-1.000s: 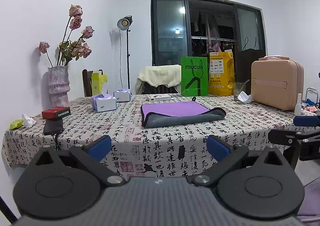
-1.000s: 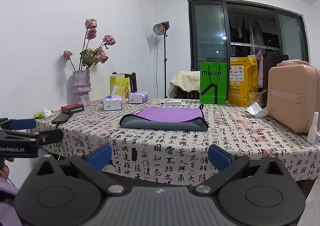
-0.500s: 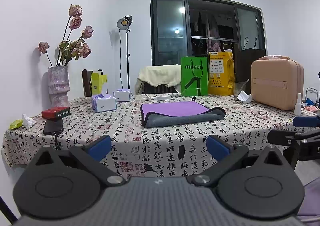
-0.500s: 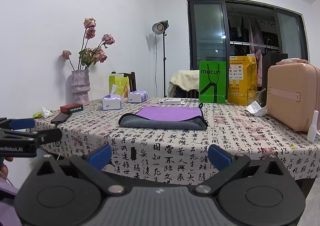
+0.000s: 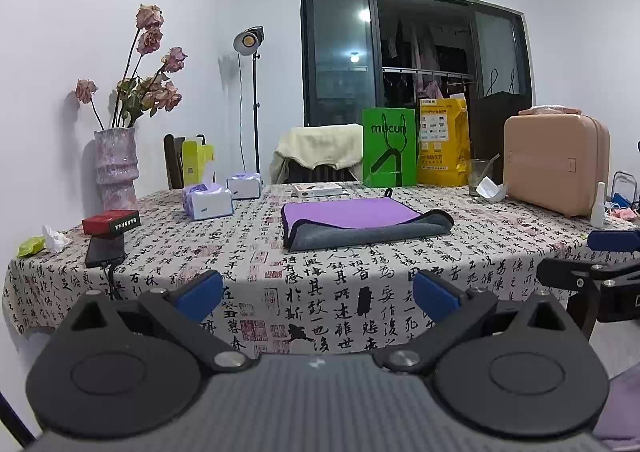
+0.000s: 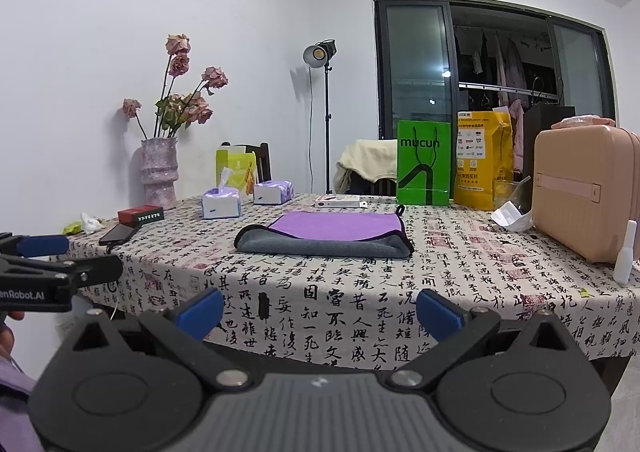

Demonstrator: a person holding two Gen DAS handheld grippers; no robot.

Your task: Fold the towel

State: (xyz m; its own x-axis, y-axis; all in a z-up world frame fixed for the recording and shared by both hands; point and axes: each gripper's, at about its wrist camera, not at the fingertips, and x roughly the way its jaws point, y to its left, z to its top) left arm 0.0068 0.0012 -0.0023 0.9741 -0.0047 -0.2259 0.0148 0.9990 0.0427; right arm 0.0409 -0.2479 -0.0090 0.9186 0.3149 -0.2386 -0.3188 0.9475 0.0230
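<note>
My right claw [image 6: 318, 310] hangs in front of the desk [image 6: 360, 292], blue fingertips [image 6: 200, 310] spread wide with nothing between them. Past the near edge, the towel [image 6: 324, 234] lies folded on the patterned cloth, purple side up with a grey border rolled toward me. My left claw [image 6: 60, 264] pokes in from the left, short of the desk. A pink case [image 6: 584, 192] stands at the right, a green bag [image 6: 423, 164] behind the towel, and a vase [image 6: 159, 172] of dried roses at the far left.

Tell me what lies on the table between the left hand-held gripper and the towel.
Only bare printed tablecloth. In the left wrist view nothing stands between the open left hand-held gripper and the towel.
</note>
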